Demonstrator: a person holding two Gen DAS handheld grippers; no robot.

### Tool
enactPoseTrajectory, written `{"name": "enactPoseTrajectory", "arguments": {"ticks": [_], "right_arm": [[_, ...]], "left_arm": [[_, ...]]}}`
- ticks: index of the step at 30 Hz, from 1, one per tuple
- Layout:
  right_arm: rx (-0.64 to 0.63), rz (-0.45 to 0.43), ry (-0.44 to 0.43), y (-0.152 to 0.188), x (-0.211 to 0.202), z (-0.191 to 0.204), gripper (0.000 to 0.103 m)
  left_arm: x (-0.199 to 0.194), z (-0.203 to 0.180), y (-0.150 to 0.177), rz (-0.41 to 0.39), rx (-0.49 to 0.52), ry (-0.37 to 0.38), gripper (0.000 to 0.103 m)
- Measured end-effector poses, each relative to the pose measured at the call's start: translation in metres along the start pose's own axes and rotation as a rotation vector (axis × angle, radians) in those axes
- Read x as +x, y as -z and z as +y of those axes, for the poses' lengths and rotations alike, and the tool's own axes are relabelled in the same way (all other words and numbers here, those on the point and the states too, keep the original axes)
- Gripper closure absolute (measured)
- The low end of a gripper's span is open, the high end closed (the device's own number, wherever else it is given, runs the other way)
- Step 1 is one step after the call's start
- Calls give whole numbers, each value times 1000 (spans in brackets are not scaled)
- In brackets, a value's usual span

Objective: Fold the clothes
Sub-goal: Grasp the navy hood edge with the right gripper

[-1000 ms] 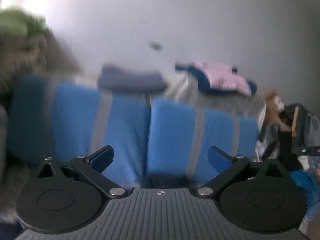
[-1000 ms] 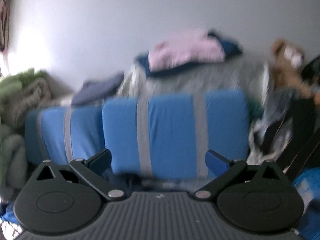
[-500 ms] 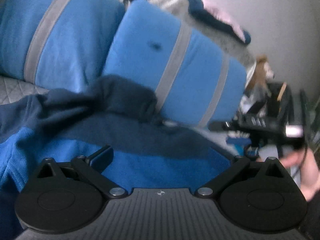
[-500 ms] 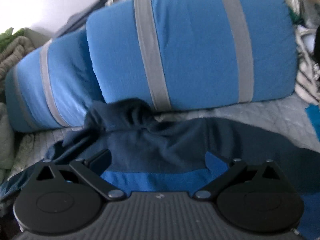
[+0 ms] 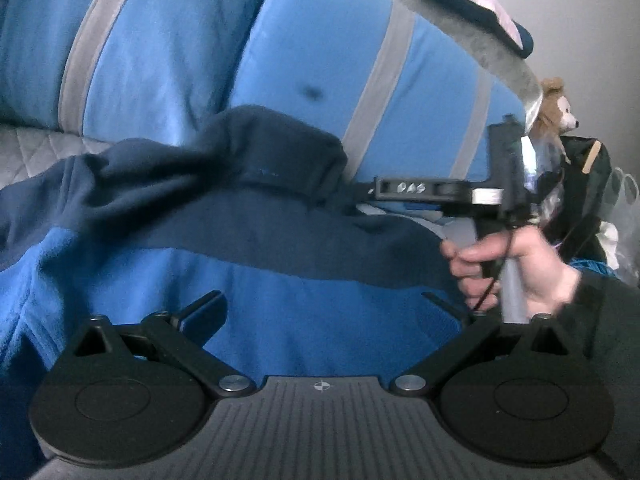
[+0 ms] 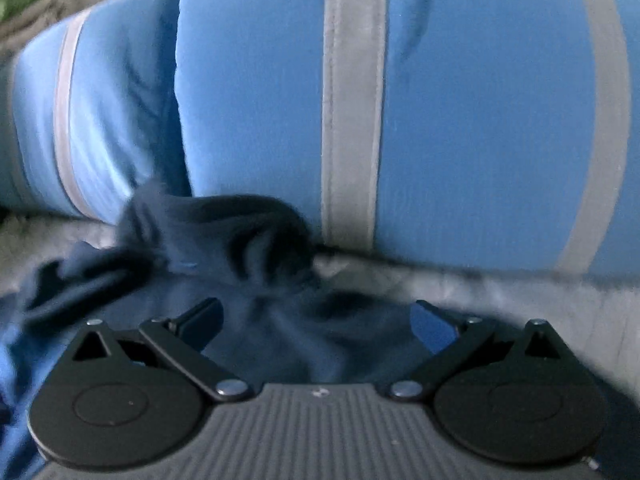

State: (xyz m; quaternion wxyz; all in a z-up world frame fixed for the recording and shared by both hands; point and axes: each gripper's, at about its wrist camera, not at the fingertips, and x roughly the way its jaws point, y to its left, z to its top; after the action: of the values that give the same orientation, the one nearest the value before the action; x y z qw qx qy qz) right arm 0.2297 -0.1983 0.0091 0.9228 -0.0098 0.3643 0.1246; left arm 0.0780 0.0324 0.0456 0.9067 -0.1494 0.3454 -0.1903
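The fleece (image 5: 248,280) lies spread on the grey quilt (image 5: 36,148) at the foot of two blue pillows (image 5: 168,40), back up, it seems, with its navy collar (image 5: 276,148) bunched against them, probably laid out flat so folding can start. It is soft and thick, navy across the shoulders and bright blue below. The left gripper (image 5: 324,304) hovers over the blue body and the right gripper (image 6: 316,316) over the navy shoulder by the collar, both with fingers wide apart and holding nothing.

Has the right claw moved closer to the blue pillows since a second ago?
Yes. The right claw went forward and down: the striped blue pillow now fills its view, and the navy fleece, unseen before, lies between its open fingers.
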Motion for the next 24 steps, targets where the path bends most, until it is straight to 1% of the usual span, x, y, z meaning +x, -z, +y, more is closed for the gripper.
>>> {"name": "enactPoseTrajectory", "arguments": {"ticks": [4, 6, 10, 11, 12, 13, 14, 15, 16, 17, 18, 21, 24], "right_arm": [[-97, 35, -50, -5, 24, -3, 2], [-94, 48, -99, -7, 33, -5, 8], [43, 59, -210, -16, 51, -17, 13], [79, 63, -230, -17, 55, -20, 16], [112, 70, -246, -18, 59, -23, 27], [140, 73, -259, -20, 62, -25, 35], [166, 74, -268, -20, 62, -27, 49], [191, 71, -271, -21, 62, -28, 57], [200, 56, -262, -21, 59, -27, 61], [186, 40, -251, -20, 53, -24, 68], [163, 28, -241, -18, 47, -20, 71], [32, -27, -204, -4, 12, 3, 74], [-147, -88, -168, 23, -33, 34, 77]], "left_arm": [[-1, -3, -1, -6, 8, 14, 0], [3, -5, -3, 0, 12, 14, 0], [11, -6, -1, 28, 8, 11, 0], [12, -6, -1, 31, 7, 12, 0], [13, -6, -1, 34, 6, 12, 0], [13, -6, -1, 34, 6, 12, 0], [13, -6, -1, 32, 7, 11, 0], [13, -6, -1, 29, 7, 9, 0], [12, -5, -2, 26, 5, 8, 0], [12, -4, -2, 21, 2, 8, 0], [11, -3, -3, 15, -2, 5, 0], [5, 2, -5, -14, -22, -2, 0], [-5, 6, -8, -65, -39, -14, 0]]}}
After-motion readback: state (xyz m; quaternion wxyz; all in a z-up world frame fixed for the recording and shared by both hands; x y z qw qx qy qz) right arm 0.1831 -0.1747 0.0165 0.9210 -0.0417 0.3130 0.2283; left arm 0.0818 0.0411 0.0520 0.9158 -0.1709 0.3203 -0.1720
